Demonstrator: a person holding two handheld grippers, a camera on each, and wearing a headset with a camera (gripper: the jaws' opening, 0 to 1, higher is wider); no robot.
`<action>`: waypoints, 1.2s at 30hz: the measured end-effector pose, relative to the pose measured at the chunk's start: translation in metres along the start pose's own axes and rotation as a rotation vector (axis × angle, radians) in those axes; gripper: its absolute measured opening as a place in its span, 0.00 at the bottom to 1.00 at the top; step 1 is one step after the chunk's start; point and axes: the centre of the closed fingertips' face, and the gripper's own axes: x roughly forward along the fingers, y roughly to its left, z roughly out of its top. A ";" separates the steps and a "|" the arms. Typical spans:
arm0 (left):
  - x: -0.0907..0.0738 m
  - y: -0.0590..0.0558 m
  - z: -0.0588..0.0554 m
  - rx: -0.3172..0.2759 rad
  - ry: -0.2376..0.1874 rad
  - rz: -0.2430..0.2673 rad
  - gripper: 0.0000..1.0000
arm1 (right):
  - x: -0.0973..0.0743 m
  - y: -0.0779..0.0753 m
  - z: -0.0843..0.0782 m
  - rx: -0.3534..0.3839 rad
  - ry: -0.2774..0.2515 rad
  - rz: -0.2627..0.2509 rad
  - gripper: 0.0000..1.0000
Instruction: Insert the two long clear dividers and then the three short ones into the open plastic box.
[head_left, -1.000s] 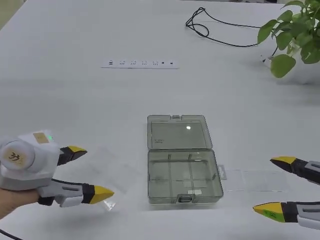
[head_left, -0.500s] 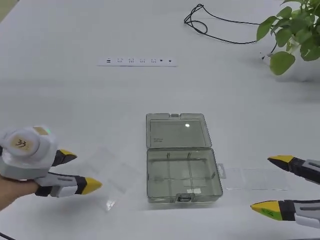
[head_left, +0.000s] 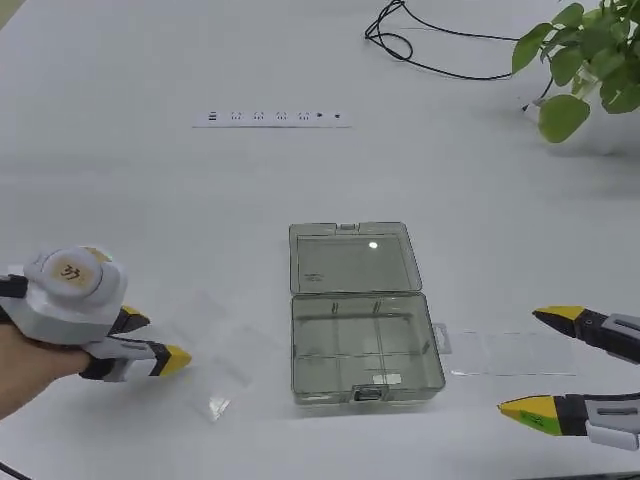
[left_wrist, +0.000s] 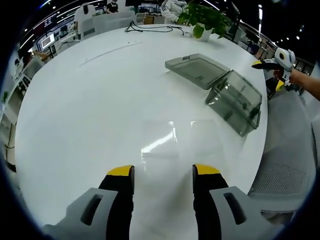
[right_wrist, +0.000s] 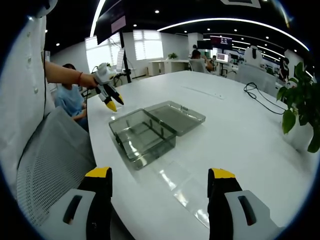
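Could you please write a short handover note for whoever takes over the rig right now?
Left gripper: open, empty, left of the box, facing clear dividers that lie flat on the table.
Right gripper: open, empty, with a clear divider flat on the table just ahead, right of the box.
Box open, lid laid back. Lines cross its base; I cannot tell dividers from ribs.
Left to do: slot in the pieces from the table, long ones first.

The box (head_left: 367, 352) lies between the left dividers (head_left: 222, 345) and the right dividers (head_left: 510, 353)
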 end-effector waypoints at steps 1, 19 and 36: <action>0.001 0.000 -0.001 0.001 0.007 0.004 0.46 | 0.000 0.000 0.000 0.000 0.000 0.000 0.79; 0.005 0.001 -0.009 0.065 0.090 0.089 0.38 | 0.001 -0.001 -0.001 0.012 -0.009 -0.003 0.79; 0.007 0.003 -0.009 0.038 0.172 0.107 0.32 | 0.001 0.003 0.000 0.014 -0.019 -0.004 0.78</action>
